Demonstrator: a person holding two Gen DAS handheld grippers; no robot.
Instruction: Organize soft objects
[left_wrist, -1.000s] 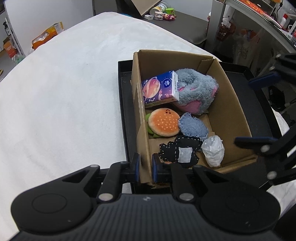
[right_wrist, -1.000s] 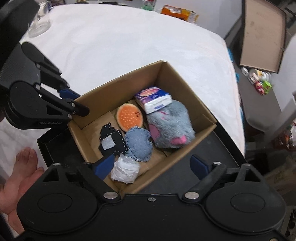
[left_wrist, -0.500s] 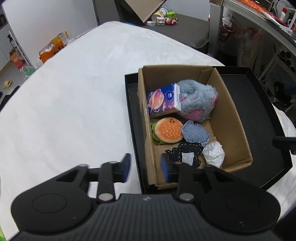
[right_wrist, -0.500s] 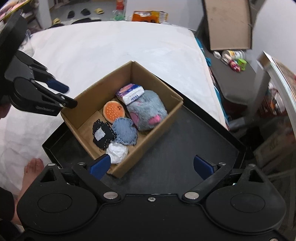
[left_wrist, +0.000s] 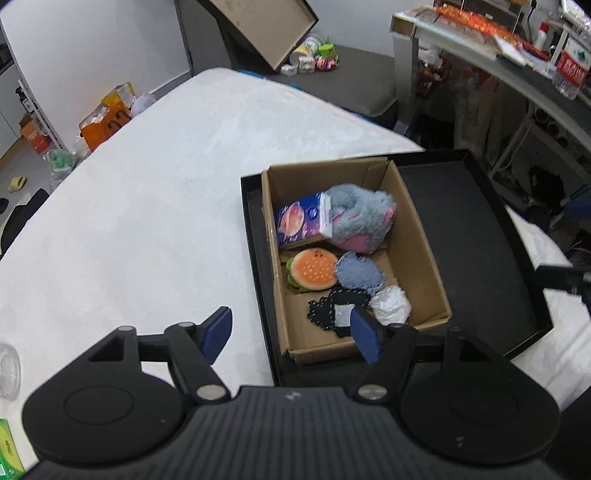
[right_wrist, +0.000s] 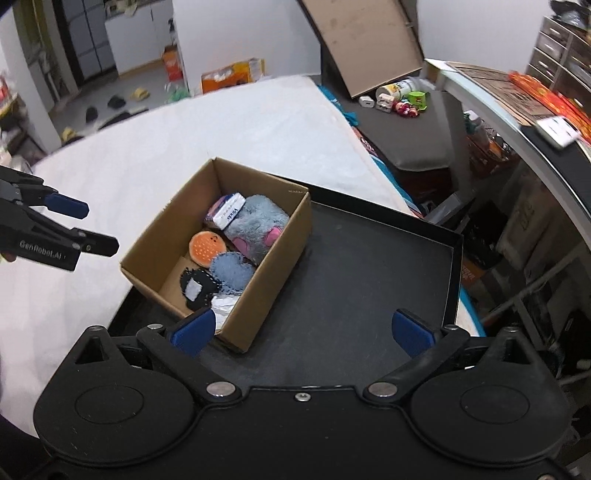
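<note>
The left hand-held gripper (left_wrist: 291, 334) is opening, empty; the right hand-held gripper (right_wrist: 301, 330) is spreading wide, empty — only its view shows the left from outside. Soft toys fill the cardboard box (left_wrist: 417, 229) on the black tray (left_wrist: 465, 236).

My left gripper (right_wrist: 96, 228) carries white lettering, "GenRobot.AI", on its black side. The tissue pack (right_wrist: 229, 213) in the box (right_wrist: 284, 236) shows a blue word, seemingly "Vinda". I can read nothing else.
</note>
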